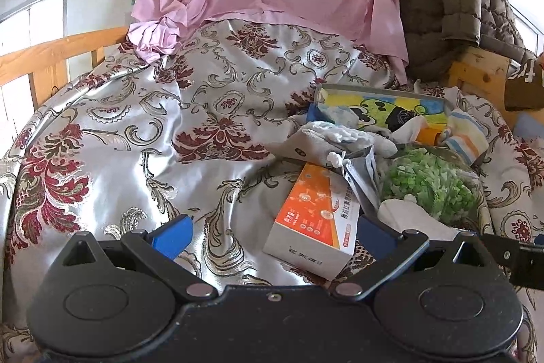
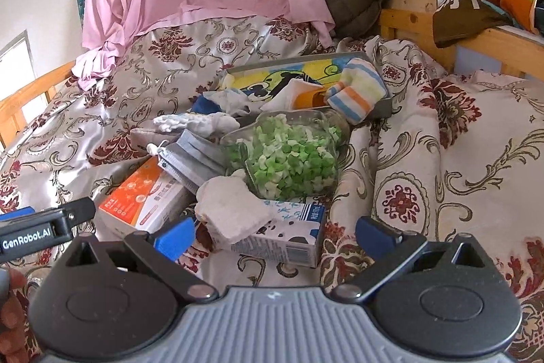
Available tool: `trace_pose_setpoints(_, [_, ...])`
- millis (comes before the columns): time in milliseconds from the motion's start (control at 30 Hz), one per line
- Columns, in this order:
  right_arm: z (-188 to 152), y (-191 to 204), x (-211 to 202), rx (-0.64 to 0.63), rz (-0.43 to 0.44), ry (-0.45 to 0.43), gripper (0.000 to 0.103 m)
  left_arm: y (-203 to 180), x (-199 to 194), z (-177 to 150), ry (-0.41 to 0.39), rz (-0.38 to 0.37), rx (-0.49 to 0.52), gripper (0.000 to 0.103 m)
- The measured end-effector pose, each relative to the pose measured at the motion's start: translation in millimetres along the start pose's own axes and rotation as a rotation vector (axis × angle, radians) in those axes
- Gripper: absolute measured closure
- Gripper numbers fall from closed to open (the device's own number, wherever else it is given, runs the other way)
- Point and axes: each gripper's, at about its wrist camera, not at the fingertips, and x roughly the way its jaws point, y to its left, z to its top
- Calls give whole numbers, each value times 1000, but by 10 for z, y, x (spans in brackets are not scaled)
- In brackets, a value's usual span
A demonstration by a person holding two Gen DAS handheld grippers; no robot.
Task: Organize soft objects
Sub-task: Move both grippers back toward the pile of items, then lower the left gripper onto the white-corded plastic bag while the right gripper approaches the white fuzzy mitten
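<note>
Bed [image 2: 442,159]: both claws, left [image 1: 272,237] and right [image 2: 275,235], spread wide, empty; white sock [image 2: 231,210] partly hides milk carton [image 2: 289,237].

An orange medicine box [image 1: 311,213] lies beside a jar of green bits [image 2: 289,155] on the floral bedspread [image 1: 136,131].

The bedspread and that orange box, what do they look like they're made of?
Bedspread: probably satin-like woven fabric, since it is glossy, shows bright highlights and falls in soft folds. Orange box: likely printed cardboard, with flat faces, sharp edges and a slight sheen.
</note>
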Motion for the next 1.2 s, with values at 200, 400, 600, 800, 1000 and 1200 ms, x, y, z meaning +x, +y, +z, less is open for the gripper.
trace_pose_setpoints(200, [37, 108, 120, -79, 43, 8, 0, 32, 45, 56, 8, -2, -16, 1])
trace_pose_setpoints(400, [57, 146, 149, -102, 82, 3, 0, 28, 104, 88, 15, 8, -18, 1])
trace_pose_setpoints(600, [155, 232, 207, -198, 141, -11, 0, 43, 168, 163, 32, -6, -54, 1])
trace_pose_setpoints(800, [219, 262, 372, -273, 187, -11, 0, 13, 274, 329, 19, -68, -58, 1])
trace_pose_setpoints(1000, [199, 138, 567, -226, 241, 56, 0, -98, 551, 439, 40, -146, -47, 1])
trace_pose_setpoints(1200, [151, 19, 735, -236, 231, 87, 1, -279, 908, 481, 105, -214, -25, 1])
